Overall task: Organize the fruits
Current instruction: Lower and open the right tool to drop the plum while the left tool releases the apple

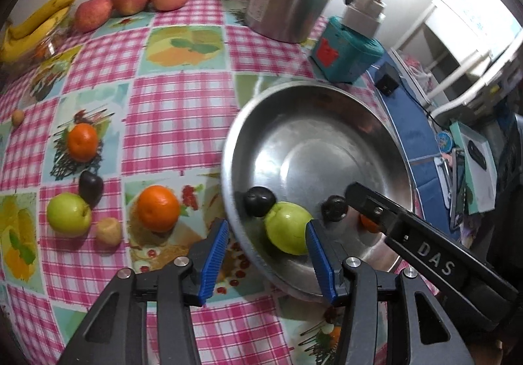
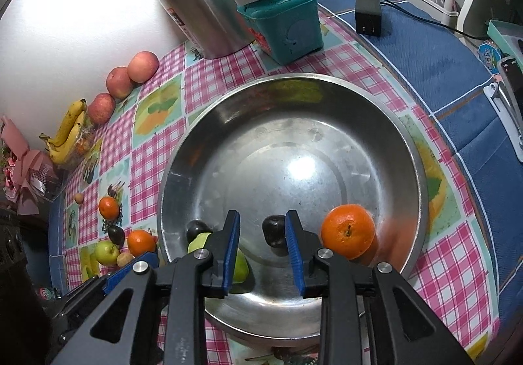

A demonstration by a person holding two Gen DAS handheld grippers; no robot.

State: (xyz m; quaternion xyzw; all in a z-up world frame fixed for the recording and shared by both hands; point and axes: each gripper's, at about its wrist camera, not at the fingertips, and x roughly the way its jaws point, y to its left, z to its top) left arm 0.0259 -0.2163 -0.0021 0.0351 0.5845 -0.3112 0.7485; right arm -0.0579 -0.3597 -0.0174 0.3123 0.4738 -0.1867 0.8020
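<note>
**Fruit going into the steel bowl, both claws empty**

Fruit sorting is partly done: the steel bowl (image 2: 421, 201) already holds a green apple (image 1: 287, 227), two dark plums (image 1: 260, 201) (image 2: 274, 229) and an orange (image 2: 348, 231). The left gripper (image 1: 266, 262) is spread wide with nothing between its pads, hanging over the bowl's near rim just beside the apple. The right gripper (image 2: 262, 252) is also spread and empty, poised above the bowl floor with one plum showing in the gap beyond its fingers.

Loose fruit waits on the checked tablecloth (image 1: 183, 110) to the left of the bowl: a second green apple (image 1: 68, 214), two oranges (image 1: 158, 208) (image 1: 82, 142), a dark plum (image 1: 91, 188) and a small pale fruit (image 1: 109, 231). The left claw sits nearer, so it is the better choice; approach from above, straddle one round fruit at its widest part, and close gently (these will roll).

Only the right view shows the orange in the bowl fully; in the left view the right claw's arm largely hides it. The left view gives the clearer look at the loose cluster.
</note>
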